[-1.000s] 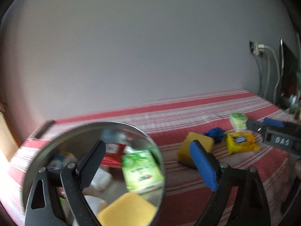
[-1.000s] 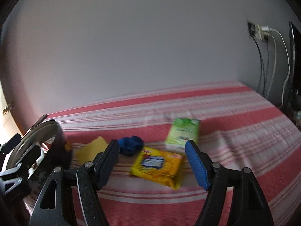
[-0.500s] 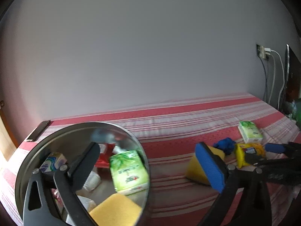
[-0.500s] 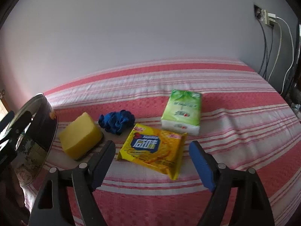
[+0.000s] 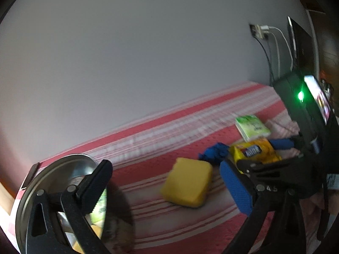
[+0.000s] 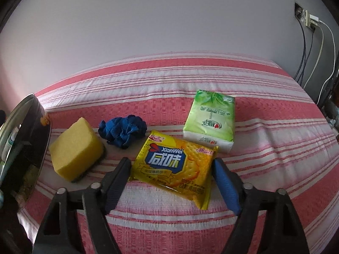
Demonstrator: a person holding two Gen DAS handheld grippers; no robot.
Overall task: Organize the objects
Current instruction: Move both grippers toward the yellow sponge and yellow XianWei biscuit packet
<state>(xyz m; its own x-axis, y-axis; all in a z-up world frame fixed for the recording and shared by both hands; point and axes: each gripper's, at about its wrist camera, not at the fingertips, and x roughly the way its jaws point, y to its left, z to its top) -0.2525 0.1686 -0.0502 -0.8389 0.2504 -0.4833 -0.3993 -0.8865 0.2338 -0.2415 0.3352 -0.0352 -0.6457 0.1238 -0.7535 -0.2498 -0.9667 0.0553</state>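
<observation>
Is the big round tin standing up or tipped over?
Tipped. The tin leans with its open mouth sideways on the striped cloth, things showing inside.

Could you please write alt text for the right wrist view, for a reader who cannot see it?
The right claw is closing around a yellow cracker packet lying on a red-and-white striped bedspread. Behind it lie a green tissue pack, a blue scrunchie and a yellow sponge, with a round tin at the left edge.

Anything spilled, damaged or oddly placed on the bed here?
Nothing spilled or damaged. The tin lies tipped on its side at the left, mouth open, packs still inside. Sponge, cloth, crackers and tissues lie loose.
</observation>
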